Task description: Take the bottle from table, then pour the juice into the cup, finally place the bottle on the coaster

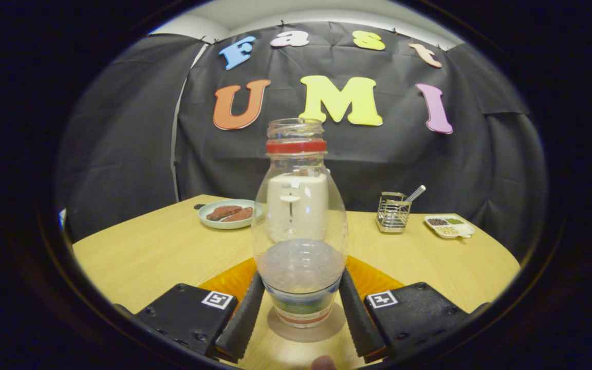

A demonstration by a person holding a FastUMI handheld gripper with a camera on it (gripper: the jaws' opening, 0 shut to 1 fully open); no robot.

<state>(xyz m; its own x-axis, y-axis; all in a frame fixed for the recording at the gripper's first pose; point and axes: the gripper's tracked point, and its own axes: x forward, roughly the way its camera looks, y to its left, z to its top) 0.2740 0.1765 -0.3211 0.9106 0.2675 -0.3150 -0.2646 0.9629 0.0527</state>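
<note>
1. Black ridged tongs (300,308) sit at the near edge of the wooden tabletop (152,252), their 2 fingers (244,316) running forward on either side of the bottle's lower part.
2. Both fingers lie right against the sides of the clear plastic bottle with a red neck ring (300,226); they appear to pinch it, though whether they press hard I cannot tell.
3. That bottle stands upright between the fingers, open at the top with no cap on it, and its round shadow falls on the tabletop under its base.
4. A small amount of pale, cloudy liquid fills the bottle's lower part, and a printed band with green and red circles its base.
5. Through the clear wall of the bottle a white cup (297,213) shows, standing beyond it.
6. An orange round coaster (229,280) lies flat on the tabletop just behind the bottle, its edge showing on both sides of the fingers.
7. Farther back on 1 side rests a pale green plate with 2 brown pieces of food (226,213).
8. On the other side stands a metal wire holder with a utensil handle poking out (393,210).
9. Next to that holder lies a small white divided dish with seeds or grains (449,226).
</note>
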